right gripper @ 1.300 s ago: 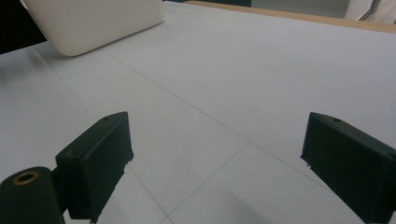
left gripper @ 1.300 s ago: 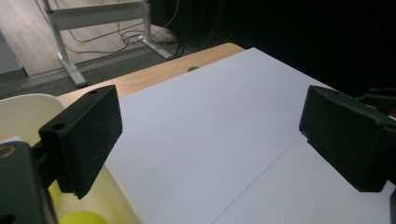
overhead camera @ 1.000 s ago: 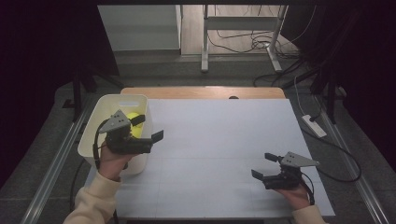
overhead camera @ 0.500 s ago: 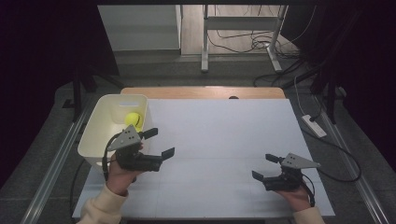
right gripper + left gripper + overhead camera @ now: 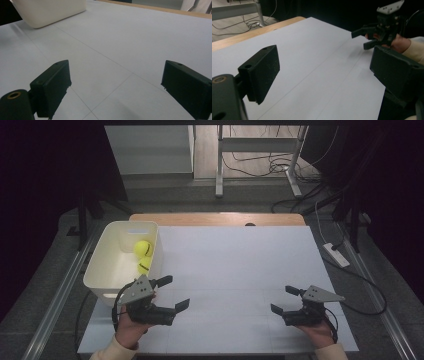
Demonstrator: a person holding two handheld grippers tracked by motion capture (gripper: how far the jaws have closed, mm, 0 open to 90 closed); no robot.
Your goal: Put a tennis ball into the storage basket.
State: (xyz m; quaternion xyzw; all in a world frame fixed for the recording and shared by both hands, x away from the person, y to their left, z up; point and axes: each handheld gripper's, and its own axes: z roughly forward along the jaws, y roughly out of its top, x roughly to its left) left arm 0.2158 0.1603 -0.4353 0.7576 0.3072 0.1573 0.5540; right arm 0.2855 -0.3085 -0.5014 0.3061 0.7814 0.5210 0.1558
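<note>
My left gripper [image 5: 173, 292] hovers low over the white table sheet [image 5: 235, 265] near the front left, just in front of the cream bin [image 5: 112, 262]. Its jaws stand open with nothing between them, as the left gripper view [image 5: 327, 75] confirms. Two yellow balls [image 5: 142, 248] [image 5: 144, 266] lie inside the bin against its right wall. My right gripper [image 5: 284, 300] rests near the front right of the sheet, open and empty, its jaws wide apart in the right gripper view [image 5: 117, 87]. It appears across the sheet in the left gripper view [image 5: 382, 27].
The bin's outer wall [image 5: 50, 10] stands at the far left in the right gripper view. A wooden table edge [image 5: 215, 218] borders the sheet at the back. A power strip [image 5: 336, 255] and cables lie on the floor to the right.
My left gripper has come away from above the bin's near corner, moving toward the front edge, rightward and lower over the sheet. The right gripper has stayed put.
</note>
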